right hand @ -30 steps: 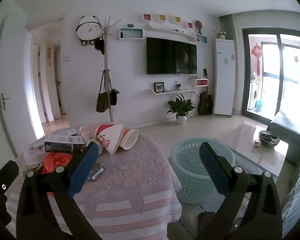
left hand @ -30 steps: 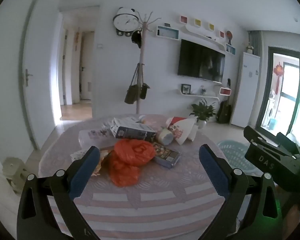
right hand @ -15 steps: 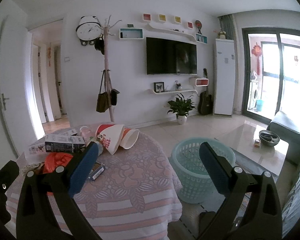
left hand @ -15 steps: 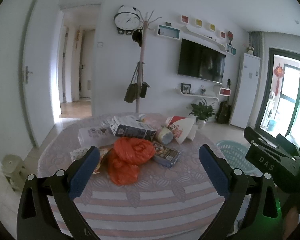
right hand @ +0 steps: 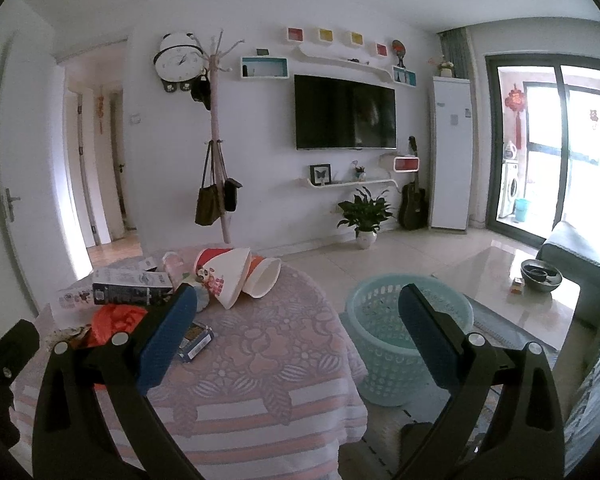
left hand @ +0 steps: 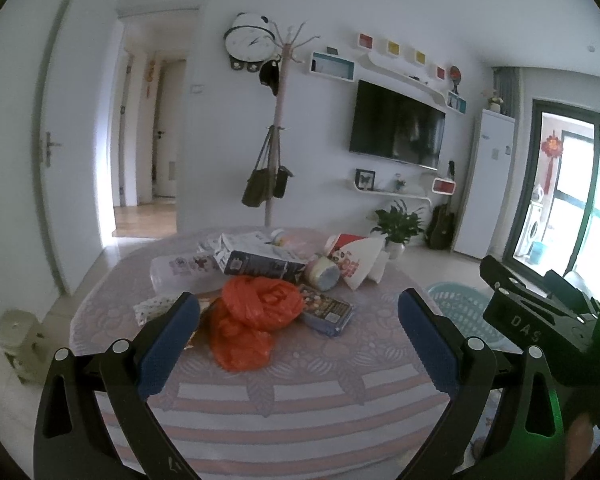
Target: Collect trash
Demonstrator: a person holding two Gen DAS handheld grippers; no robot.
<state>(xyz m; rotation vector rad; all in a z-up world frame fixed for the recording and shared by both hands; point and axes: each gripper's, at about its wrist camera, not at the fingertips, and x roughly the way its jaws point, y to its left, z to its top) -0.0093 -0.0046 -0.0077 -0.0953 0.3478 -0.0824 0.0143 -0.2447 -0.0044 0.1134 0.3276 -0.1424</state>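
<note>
Trash lies on a round table with a pink patterned cloth [left hand: 300, 392]: an orange plastic bag [left hand: 256, 320], a small dark snack box [left hand: 326, 310], a dark carton [left hand: 260, 262], a clear plastic bottle [left hand: 180, 272], a tape roll [left hand: 322, 274] and red-and-white paper cups [left hand: 354, 260]. The cups [right hand: 224, 274] and orange bag [right hand: 116, 320] also show in the right wrist view. My left gripper [left hand: 298, 334] is open and empty, above the table's near side, short of the bag. My right gripper [right hand: 298, 334] is open and empty, over the table's right edge. A light-green laundry basket [right hand: 384, 344] stands on the floor right of the table.
A glass coffee table [right hand: 520, 304] with a metal bowl and a grey sofa [right hand: 580, 252] stand to the right. A coat rack [right hand: 216, 140], a potted plant [right hand: 364, 216] and a TV are at the far wall. A small stool [left hand: 20, 336] is left of the table.
Both grippers have risen and drawn back slightly, so the table and trash sit a little lower in view. Both stay open and empty.
</note>
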